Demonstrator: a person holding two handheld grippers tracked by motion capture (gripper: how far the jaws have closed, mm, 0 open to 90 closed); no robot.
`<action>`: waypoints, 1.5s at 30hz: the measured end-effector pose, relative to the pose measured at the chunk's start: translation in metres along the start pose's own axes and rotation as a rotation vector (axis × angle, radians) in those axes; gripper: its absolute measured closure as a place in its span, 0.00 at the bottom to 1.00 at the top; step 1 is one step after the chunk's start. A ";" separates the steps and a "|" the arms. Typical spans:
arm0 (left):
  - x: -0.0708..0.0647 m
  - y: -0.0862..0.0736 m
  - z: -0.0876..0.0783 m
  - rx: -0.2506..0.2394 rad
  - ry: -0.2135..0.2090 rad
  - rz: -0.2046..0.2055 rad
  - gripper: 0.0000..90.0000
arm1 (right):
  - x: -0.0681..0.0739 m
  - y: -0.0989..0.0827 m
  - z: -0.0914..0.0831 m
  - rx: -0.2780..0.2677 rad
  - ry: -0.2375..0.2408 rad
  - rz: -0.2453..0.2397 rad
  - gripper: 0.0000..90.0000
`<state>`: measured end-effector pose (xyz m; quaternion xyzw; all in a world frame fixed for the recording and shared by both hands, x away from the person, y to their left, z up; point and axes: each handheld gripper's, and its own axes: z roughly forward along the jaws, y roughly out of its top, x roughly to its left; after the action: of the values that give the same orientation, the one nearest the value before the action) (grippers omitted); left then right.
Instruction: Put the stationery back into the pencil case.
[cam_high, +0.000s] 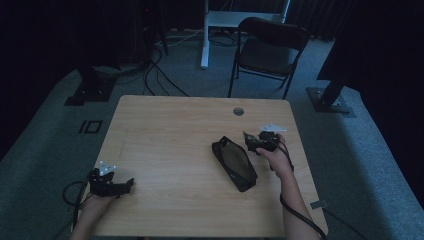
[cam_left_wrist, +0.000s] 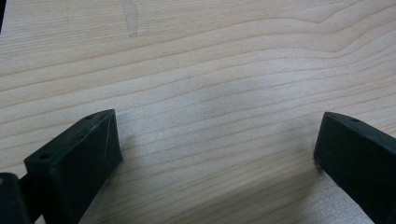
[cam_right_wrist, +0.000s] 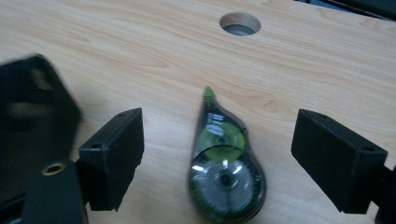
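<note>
My right gripper (cam_right_wrist: 217, 154) has its jaws spread wide, one on each side of the correction tape dispenser (cam_right_wrist: 225, 175), which lies flat on the wooden table (cam_right_wrist: 140, 56) with its green tip pointing toward the cable hole (cam_right_wrist: 240, 23). To grip well, I should lower squarely and close across its round body, not the narrow tip. The black pencil case (cam_high: 234, 162) sits just beside it. My left gripper (cam_left_wrist: 217, 154) rests wide open over bare wood, well apart.
</note>
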<state>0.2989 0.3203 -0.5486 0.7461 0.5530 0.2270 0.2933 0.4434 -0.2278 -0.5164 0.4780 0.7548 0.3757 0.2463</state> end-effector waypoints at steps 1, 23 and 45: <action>0.000 0.000 0.000 0.000 0.000 -0.001 0.01 | -0.001 0.001 0.003 0.009 -0.005 -0.001 0.18; 0.000 0.000 0.000 0.000 0.001 -0.002 0.01 | -0.005 -0.004 0.043 0.122 0.008 -0.021 0.36; 0.000 0.000 0.000 -0.001 0.001 -0.003 0.01 | -0.008 0.013 0.012 0.105 -0.025 0.059 0.58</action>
<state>0.2986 0.3200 -0.5487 0.7450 0.5541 0.2273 0.2937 0.4630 -0.2278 -0.5133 0.5170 0.7559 0.3364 0.2193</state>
